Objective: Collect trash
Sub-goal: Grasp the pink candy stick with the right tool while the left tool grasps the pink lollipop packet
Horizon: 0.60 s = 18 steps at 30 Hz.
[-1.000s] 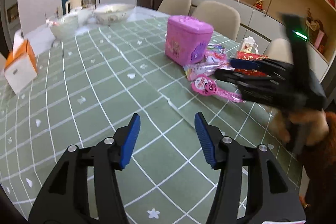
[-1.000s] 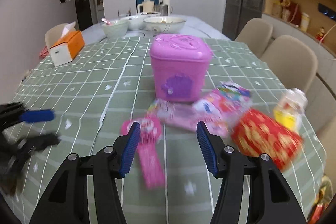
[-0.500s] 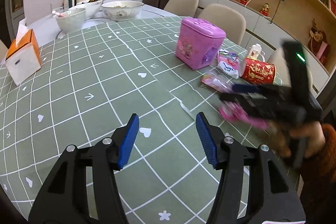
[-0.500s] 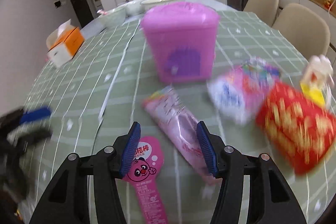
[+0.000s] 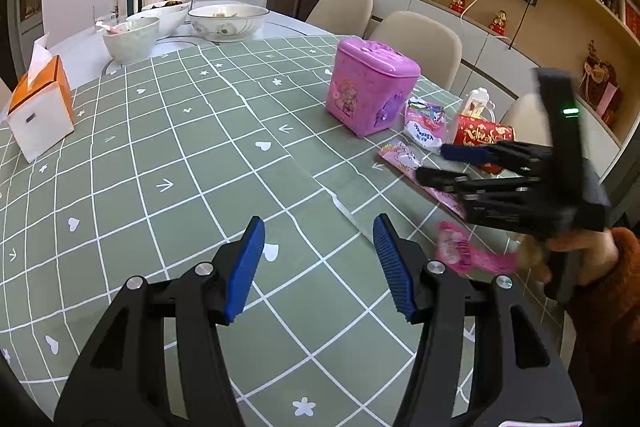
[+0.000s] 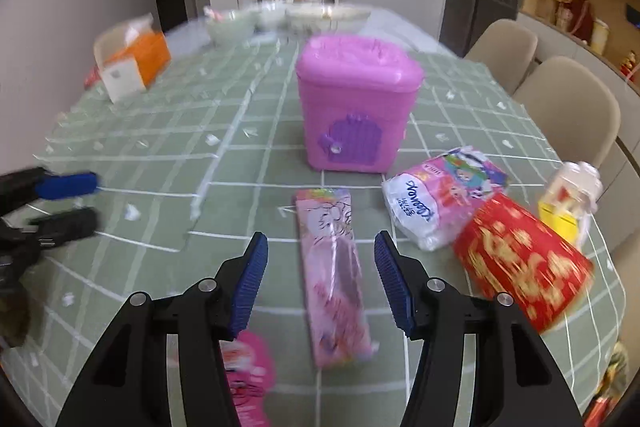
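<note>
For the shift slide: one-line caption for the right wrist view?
Right gripper, jaws closing, straddles a long pink wrapper lying before the pink bin.

Green tablecloth (image 5: pixel 168 155) gridded in white, dotted with white hearts, stars and arrows. Pink bin (image 6: pixel 356 107) with purple panel. Pink wrapper (image 6: pixel 334 267). Red cup (image 6: pixel 524 267) patterned in gold. Orange and white tissue box (image 5: pixel 38 111). Blue pads (image 5: pixel 244 267) on black.
</note>
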Tool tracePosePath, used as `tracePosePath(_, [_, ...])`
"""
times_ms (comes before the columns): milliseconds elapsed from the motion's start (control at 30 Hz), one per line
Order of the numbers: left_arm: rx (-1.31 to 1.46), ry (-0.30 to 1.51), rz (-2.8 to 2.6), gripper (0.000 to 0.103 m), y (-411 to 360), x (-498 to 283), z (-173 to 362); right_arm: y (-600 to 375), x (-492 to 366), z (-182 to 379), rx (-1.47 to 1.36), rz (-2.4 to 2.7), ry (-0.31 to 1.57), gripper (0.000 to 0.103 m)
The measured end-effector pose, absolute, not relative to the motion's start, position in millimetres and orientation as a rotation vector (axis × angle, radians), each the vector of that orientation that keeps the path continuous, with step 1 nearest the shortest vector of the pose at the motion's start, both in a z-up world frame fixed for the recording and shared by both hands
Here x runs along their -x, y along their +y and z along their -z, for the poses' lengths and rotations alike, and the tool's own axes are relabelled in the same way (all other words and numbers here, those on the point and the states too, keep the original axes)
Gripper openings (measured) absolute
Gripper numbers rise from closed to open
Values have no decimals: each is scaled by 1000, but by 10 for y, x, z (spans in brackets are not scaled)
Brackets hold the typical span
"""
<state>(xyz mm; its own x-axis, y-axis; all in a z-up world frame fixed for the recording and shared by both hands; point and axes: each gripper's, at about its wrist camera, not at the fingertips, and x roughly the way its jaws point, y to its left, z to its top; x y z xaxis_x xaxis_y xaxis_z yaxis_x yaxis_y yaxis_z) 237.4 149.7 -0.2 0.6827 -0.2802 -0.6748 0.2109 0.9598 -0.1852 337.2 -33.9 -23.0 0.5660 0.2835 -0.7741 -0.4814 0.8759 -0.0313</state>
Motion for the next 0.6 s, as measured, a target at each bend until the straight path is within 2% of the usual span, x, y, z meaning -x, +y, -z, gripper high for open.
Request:
tracePosePath(67, [110,776,280,54,1530,-2387,-2,-353,-3495,328,208,-457,915,29])
tracePosePath(100, [114,779,279,54,1532,-2389,2,-379,-3489,321,188,-461,904,29])
tracePosePath(167, [121,790,286,54,1530,-2400,21,-425,-3411,288,174,-468,887,17])
tracePosePath(433, [88,843,367,54,1320,-2371,105,-923,-2447,-20,152,-305,688,17])
tracePosePath(600, [128,943,500,54,993,-2311,158,-1431,-1942,-104,26,-242,606,17])
